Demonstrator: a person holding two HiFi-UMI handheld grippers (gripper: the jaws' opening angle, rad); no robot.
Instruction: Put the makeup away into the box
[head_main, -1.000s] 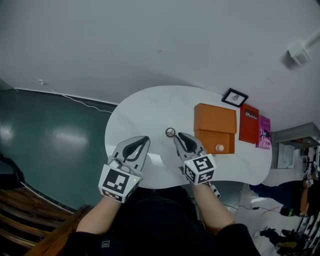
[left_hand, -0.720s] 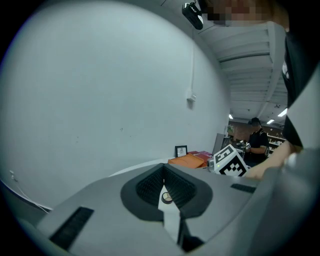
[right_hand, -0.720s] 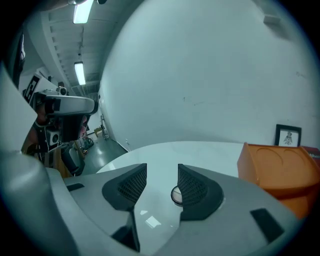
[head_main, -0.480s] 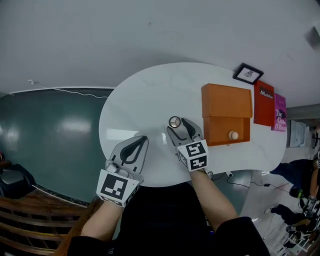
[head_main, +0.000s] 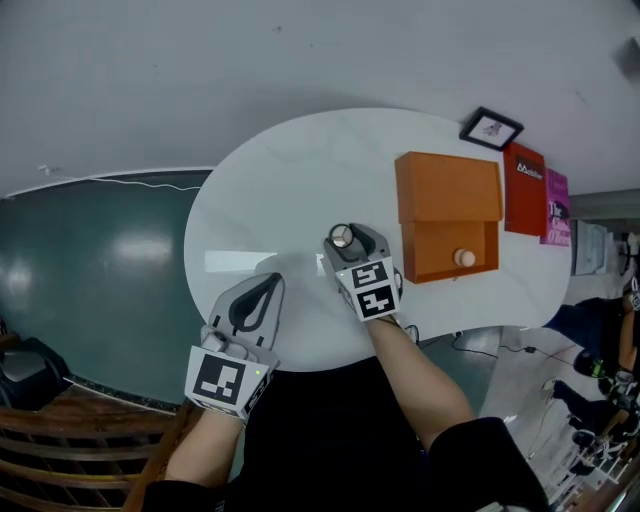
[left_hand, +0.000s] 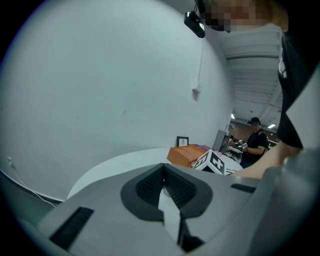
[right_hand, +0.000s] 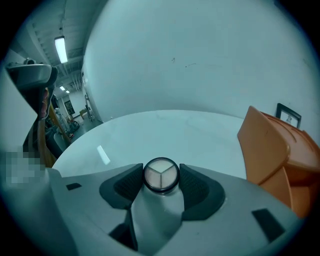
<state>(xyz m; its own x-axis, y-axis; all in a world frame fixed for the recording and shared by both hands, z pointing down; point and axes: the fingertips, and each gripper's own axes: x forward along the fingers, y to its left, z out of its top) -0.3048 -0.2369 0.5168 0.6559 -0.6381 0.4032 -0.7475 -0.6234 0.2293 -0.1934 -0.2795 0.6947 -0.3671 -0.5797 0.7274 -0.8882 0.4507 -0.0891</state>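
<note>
The compact (right_hand: 161, 176) is seen between the opening jaws of the right gripper (right_hand: 161, 171). Its three-part lid is shown only in that gripper's view, with the box (right_hand: 280, 150) to the right. The left gripper (left_hand: 161, 167) is held with jaws together.

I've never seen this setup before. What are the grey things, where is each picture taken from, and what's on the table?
A person holds a two-jaw gripper in each hand. The head view looks down from their head, and the other two cameras ride on the grippers. On the white table are an orange box, books and a picture frame. The right gripper has its jaws opening around a round makeup compact on the table, not yet gripped. The left gripper is shut and empty.
</note>
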